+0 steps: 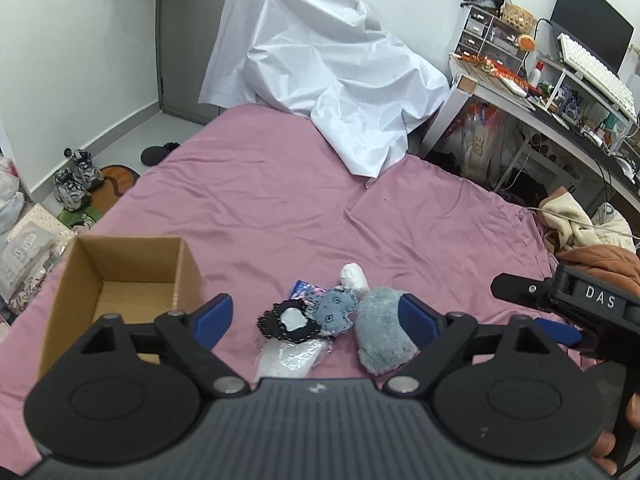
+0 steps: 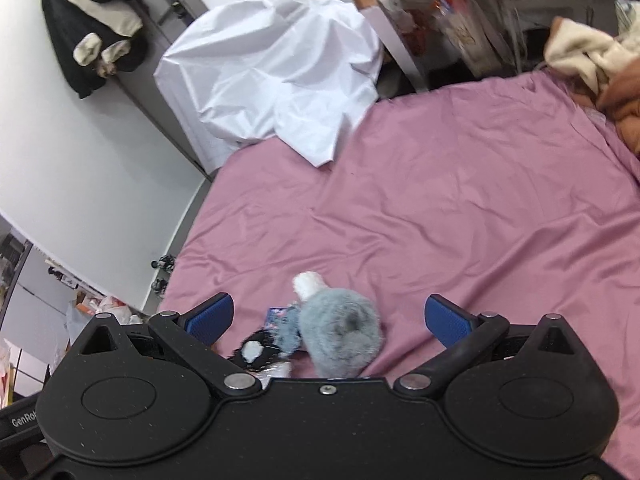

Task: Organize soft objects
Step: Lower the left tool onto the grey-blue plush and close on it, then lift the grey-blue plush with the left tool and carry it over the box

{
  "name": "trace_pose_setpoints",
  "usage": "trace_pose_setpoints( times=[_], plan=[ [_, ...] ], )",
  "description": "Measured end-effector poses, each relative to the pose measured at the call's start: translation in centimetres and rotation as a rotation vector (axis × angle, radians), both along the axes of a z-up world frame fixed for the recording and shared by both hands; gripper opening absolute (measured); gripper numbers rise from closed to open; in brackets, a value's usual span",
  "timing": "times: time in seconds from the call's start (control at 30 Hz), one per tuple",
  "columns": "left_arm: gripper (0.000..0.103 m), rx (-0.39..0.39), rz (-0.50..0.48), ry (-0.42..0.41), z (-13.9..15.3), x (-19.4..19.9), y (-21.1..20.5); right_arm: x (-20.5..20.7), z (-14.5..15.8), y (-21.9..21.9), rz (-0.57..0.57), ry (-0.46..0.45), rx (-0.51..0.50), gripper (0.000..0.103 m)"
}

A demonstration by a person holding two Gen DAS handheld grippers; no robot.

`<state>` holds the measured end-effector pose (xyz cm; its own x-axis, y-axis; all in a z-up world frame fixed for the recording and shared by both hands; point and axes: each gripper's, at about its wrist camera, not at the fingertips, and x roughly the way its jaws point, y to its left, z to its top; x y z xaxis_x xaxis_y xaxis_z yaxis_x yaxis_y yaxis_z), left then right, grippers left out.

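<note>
Black left gripper (image 1: 316, 314), blue fingers (image 1: 216, 314), silver screws.

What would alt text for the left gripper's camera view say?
The open left gripper hovers over a small pile of soft toys on a pink bed, beside an empty cardboard box.

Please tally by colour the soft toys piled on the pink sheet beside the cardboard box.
Grey-blue: 2, the furry plush and the small denim plush
Black: 1, the black plush
White: 1, the white plush
Total: 4
</note>
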<state>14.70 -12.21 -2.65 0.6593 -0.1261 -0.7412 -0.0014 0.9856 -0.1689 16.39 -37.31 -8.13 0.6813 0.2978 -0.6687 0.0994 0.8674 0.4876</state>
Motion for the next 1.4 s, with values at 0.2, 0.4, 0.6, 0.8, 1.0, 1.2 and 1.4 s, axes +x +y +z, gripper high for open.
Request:
trace_pose_setpoints(
  times=[0.2,0.4,0.6,0.8,1.0,1.2,1.4],
  plan=[
    [0.082,0.004,-0.001,0.038,-2.1,1.8,-1.8,0.7,-1.9,-1.1,-0.023,0.02,0.04,0.101],
    [0.072,-0.012,0.005,0.073,-4.0,3.5,-3.7,1.5,-3.6,-2.5,-0.047,0.06,0.078,0.094],
    [0.059,-0.02,-0.015,0.105,-5.8,5.0,-6.0,2.3,-5.7,-3.6,-0.072,0.121,0.148,0.08],
    [0.046,-0.054,0.0,0.162,-8.1,6.3,-7.2,4.0,-8.4,-4.0,-0.087,0.206,0.206,0.061],
    [0.043,-0.085,-0.005,0.198,-9.7,7.1,-8.2,4.8,-10.1,-3.9,-0.086,0.26,0.263,0.046],
    [0.036,-0.089,0.02,0.225,-11.5,7.8,-8.2,4.9,-10.4,-3.6,-0.079,0.271,0.285,0.042],
    [0.025,-0.118,0.085,0.22,-12.6,8.1,-6.7,5.2,-10.7,-2.9,-0.066,0.281,0.281,0.042]
  ],
)
